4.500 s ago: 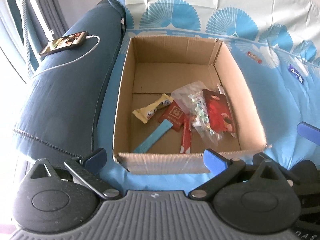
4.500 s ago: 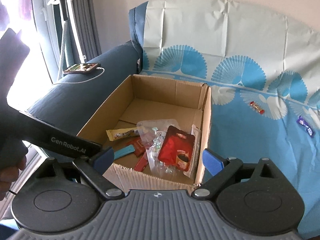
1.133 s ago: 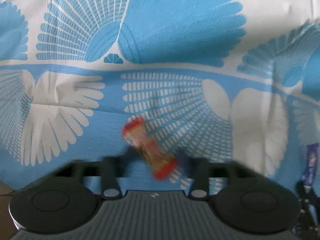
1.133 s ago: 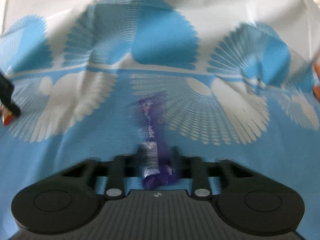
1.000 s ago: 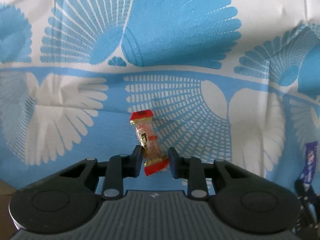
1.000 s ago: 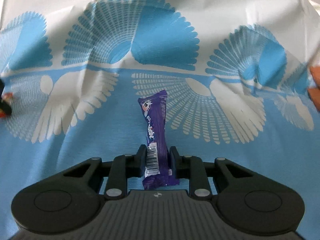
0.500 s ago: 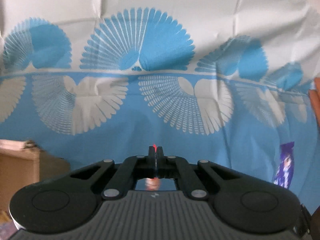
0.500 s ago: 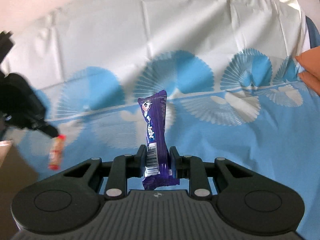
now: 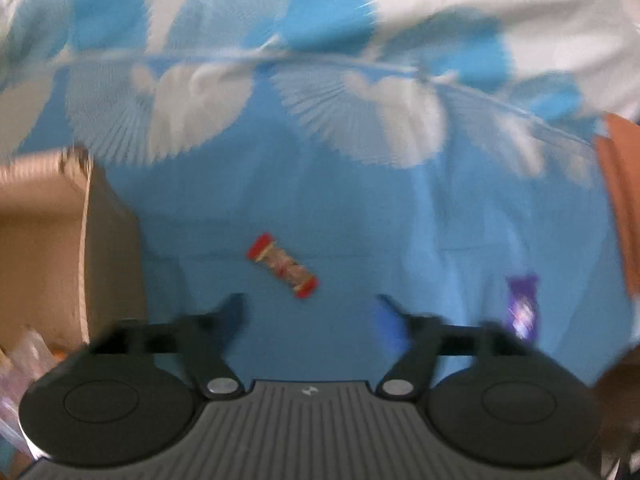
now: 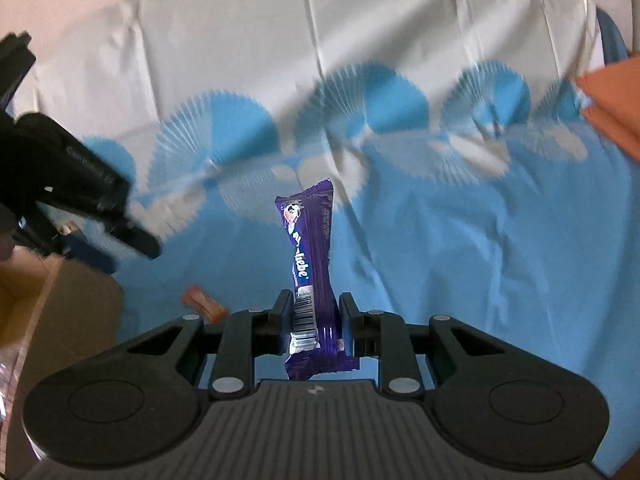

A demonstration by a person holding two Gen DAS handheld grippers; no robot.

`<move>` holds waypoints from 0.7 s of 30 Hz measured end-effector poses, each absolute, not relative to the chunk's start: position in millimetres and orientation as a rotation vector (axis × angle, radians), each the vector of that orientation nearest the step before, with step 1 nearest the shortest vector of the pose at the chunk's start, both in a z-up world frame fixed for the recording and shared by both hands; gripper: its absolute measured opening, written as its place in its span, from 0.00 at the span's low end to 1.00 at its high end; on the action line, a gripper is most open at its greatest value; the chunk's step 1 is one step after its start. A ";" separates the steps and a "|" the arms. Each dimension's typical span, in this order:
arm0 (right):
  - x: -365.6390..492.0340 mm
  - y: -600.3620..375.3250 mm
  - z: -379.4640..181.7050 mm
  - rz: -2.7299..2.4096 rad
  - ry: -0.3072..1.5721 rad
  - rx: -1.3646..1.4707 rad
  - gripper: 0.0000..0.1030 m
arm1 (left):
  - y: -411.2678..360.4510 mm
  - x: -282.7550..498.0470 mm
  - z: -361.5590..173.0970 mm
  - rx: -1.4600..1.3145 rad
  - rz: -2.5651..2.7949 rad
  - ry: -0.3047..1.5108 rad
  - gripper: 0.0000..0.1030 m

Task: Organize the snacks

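Note:
My left gripper (image 9: 312, 316) is open and empty. The small red-ended candy (image 9: 283, 265) lies on the blue patterned sheet just ahead of its fingers, right of the cardboard box (image 9: 44, 248). My right gripper (image 10: 313, 316) is shut on the purple snack bar (image 10: 310, 264) and holds it upright above the sheet. The purple bar also shows in the left wrist view (image 9: 521, 307) at the right. In the right wrist view the candy (image 10: 203, 303) lies near the box corner (image 10: 60, 312), and the left gripper (image 10: 80, 196) is at the left.
The blue and white fan-patterned sheet (image 10: 460, 240) covers the sofa seat and back. An orange cushion (image 10: 612, 108) lies at the right edge. Clear snack bags (image 9: 24, 364) show inside the box at the lower left.
My left gripper opened and the red-ended candy now lies on the sheet beside the box. Both grippers moved left toward the box. The right gripper still holds the purple bar.

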State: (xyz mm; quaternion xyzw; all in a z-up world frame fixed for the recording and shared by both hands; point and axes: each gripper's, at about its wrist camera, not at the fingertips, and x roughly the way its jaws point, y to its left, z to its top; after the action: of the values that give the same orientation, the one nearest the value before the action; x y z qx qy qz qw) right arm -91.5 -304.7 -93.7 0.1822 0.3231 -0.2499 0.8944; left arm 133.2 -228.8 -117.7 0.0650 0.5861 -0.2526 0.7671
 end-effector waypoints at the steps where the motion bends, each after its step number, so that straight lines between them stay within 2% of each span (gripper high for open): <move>1: -91.2 -305.5 -100.8 -0.525 0.686 0.385 0.25 | -233.3 138.6 -128.1 0.131 -0.527 1.296 0.79; 6: -86.3 -321.8 -137.6 -0.561 0.765 0.427 0.25 | -260.9 176.3 -190.9 0.032 -0.375 1.469 0.79; 12: -79.9 -332.7 -164.2 -0.551 0.799 0.456 0.25 | -277.2 200.2 -225.6 0.032 -0.263 1.496 0.71; 13: -79.1 -333.2 -167.3 -0.552 0.805 0.461 0.25 | -278.9 197.6 -221.1 0.056 -0.257 1.461 0.33; 14: -78.1 -334.4 -169.2 -0.552 0.807 0.467 0.25 | -282.6 194.5 -216.2 0.112 -0.276 1.425 0.20; 18: -78.7 -330.0 -167.5 -0.546 0.799 0.477 0.25 | -271.3 183.1 -192.3 0.128 -0.309 1.365 0.19; 21: -83.7 -319.4 -152.5 -0.536 0.767 0.466 0.25 | -252.7 164.8 -155.0 0.152 -0.385 1.293 0.19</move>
State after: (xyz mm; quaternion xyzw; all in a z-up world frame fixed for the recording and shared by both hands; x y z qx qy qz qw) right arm -83.7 -319.4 -152.5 0.2226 0.3664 -0.2560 0.8664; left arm 164.8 -252.7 -155.0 0.0703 0.5981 -0.1779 0.7782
